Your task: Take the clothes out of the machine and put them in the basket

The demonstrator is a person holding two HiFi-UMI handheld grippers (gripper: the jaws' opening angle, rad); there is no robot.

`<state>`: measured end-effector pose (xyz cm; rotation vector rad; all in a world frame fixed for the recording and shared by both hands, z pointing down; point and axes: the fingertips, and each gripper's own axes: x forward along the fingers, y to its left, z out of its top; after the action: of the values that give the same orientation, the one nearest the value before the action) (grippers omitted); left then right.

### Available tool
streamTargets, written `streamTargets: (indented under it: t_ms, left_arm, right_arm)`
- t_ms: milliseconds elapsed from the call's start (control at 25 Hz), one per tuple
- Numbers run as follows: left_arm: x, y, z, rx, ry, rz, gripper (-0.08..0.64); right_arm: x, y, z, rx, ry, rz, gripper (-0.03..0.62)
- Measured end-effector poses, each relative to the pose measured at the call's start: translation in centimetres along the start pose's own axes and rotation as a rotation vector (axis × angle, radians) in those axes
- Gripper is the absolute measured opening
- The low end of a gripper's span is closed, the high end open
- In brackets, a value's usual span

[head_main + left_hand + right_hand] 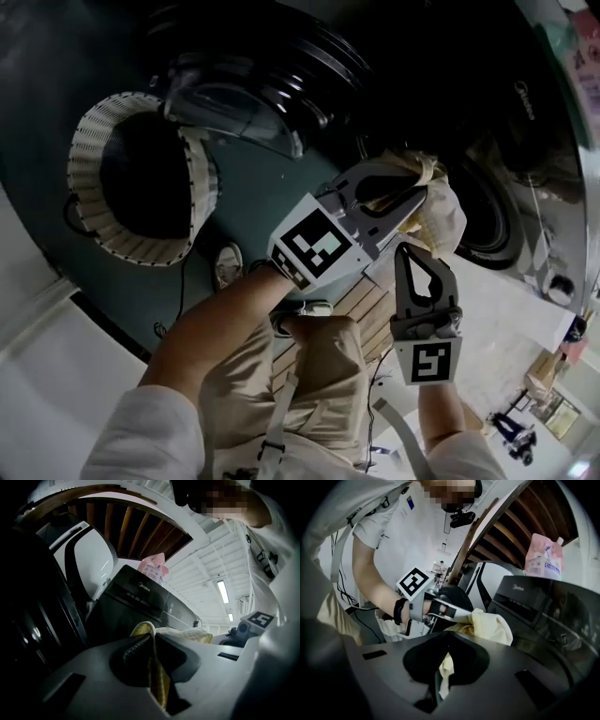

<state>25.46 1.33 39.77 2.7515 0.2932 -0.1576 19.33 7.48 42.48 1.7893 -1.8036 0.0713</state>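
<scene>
- The left gripper has its jaws closed on a fold of the yellow cloth. The fabric passes between the pads and hangs out behind them.
- The right gripper has its jaws closed on another part of the same cloth, on the near side of the left gripper.
- The cloth hangs in the air between both grippers, in front of the dark washing machine at the right.
- The machine door stands open, left of the machine.
- The basket, white and woven, stands on the dark floor at the left, well apart from the cloth.
</scene>
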Motion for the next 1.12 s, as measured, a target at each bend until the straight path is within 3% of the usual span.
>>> streamTargets:
  t_ms: [320,560,760,960,1120]
  left_arm:
    - [-8.3,-0.9,9.7,-0.012,-0.014,0.141,0.041]
    - [-13.9,-0.8,16.0,-0.021,-0.038,0.312,0.041]
    - [-17.6,-1.5,20.6,0.018,-0.119,0.449,0.041]
    - [-22.3,-3.6,24.8,-0.013,-0.209,0.616,0.04]
    - [-26.9,-4.9,27.3,0.009,-0.232,0.754,0.041]
  right_arm:
    - [-0.2,2.6,11.5,0.019,-0.03,0.113,0.014]
    - [-0.7,4.3,18.7,-0.025,-0.085,0.227,0.014]
    - [-0.7,5.7,23.9,-0.091,-0.166,0.337,0.014]
    - [-2.0,7.1,29.0,-0.181,-0.253,0.445,0.014]
    - [-3.3,8.8,31.9,-0.205,-0.28,0.516,0.014]
